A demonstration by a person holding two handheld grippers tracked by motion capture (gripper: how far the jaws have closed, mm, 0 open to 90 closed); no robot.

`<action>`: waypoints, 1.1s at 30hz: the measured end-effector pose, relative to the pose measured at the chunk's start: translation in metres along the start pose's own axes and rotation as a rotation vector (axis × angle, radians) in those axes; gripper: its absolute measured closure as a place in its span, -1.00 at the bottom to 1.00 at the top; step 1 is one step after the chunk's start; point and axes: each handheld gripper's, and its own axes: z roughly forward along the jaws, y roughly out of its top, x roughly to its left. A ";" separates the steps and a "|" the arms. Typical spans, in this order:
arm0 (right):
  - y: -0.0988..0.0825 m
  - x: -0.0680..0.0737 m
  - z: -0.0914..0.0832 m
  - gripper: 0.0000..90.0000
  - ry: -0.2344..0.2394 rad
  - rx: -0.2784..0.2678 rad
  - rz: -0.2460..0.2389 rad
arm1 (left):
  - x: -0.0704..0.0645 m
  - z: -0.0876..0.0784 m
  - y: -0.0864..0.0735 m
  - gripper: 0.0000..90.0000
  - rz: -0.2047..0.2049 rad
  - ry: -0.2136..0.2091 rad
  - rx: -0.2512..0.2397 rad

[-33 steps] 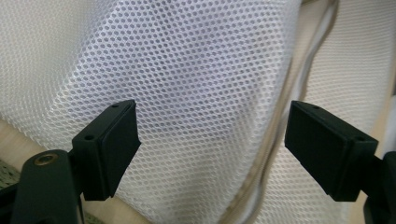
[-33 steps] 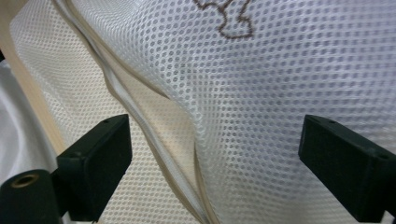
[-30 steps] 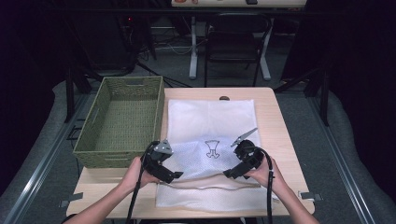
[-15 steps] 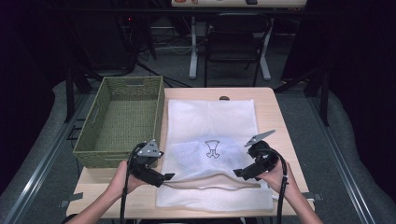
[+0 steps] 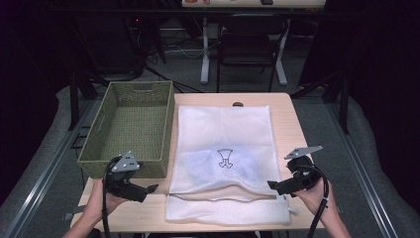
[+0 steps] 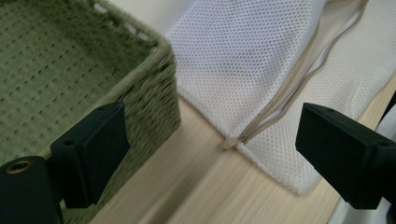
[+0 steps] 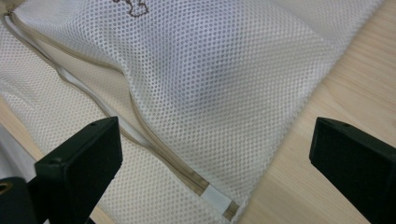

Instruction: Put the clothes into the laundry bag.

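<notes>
A white mesh laundry bag lies flat on the wooden table, with a small dark emblem and a faint bluish shape inside. Its zipper runs across near the front edge and gapes slightly. My left gripper is open just left of the bag, at the zipper's end, jaws empty. My right gripper is open at the bag's right edge. Between its empty jaws lies the zipper's other end on mesh.
A green woven basket stands empty at the table's left, its near corner close beside my left gripper. A dark chair and table legs stand beyond the far edge. Bare wood shows right of the bag.
Both hands have moved apart from the bag's middle, the left one leftward and the right one rightward, to the two ends of the zipper. The bag lies as before.
</notes>
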 end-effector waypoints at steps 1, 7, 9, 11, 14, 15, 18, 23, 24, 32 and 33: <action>-0.003 -0.001 -0.002 -0.95 -0.004 -0.004 0.009 | 0.001 -0.002 -0.003 -0.80 -0.005 0.009 0.004; -0.017 -0.004 -0.011 -0.95 -0.030 -0.018 0.046 | 0.012 -0.014 -0.025 -0.83 -0.072 0.058 0.013; -0.023 -0.004 -0.013 -0.95 -0.036 -0.023 0.059 | 0.013 -0.016 -0.032 -0.85 -0.090 0.070 0.015; -0.028 -0.004 -0.015 -0.95 -0.046 -0.024 0.070 | 0.014 -0.018 -0.037 -0.86 -0.104 0.080 0.020; -0.039 -0.005 -0.016 -0.95 -0.056 -0.023 0.092 | 0.016 -0.019 -0.046 -0.88 -0.142 0.086 0.021; -0.042 -0.005 -0.017 -0.95 -0.058 -0.025 0.100 | 0.017 -0.020 -0.049 -0.88 -0.150 0.087 0.019; -0.056 -0.006 -0.018 -0.95 -0.069 -0.022 0.141 | 0.019 -0.021 -0.058 -0.88 -0.187 0.100 0.010; -0.077 -0.007 -0.017 -0.92 -0.065 -0.052 0.189 | 0.019 -0.024 -0.067 -0.90 -0.226 0.115 0.004; -0.081 -0.006 -0.017 -0.92 -0.063 -0.059 0.202 | 0.019 -0.025 -0.067 -0.90 -0.229 0.118 0.001; -0.084 -0.004 -0.013 -0.91 -0.056 -0.054 0.209 | 0.020 -0.020 -0.065 -0.90 -0.215 0.112 0.007; -0.084 -0.004 -0.013 -0.91 -0.053 -0.057 0.209 | 0.020 -0.019 -0.065 -0.90 -0.216 0.110 0.010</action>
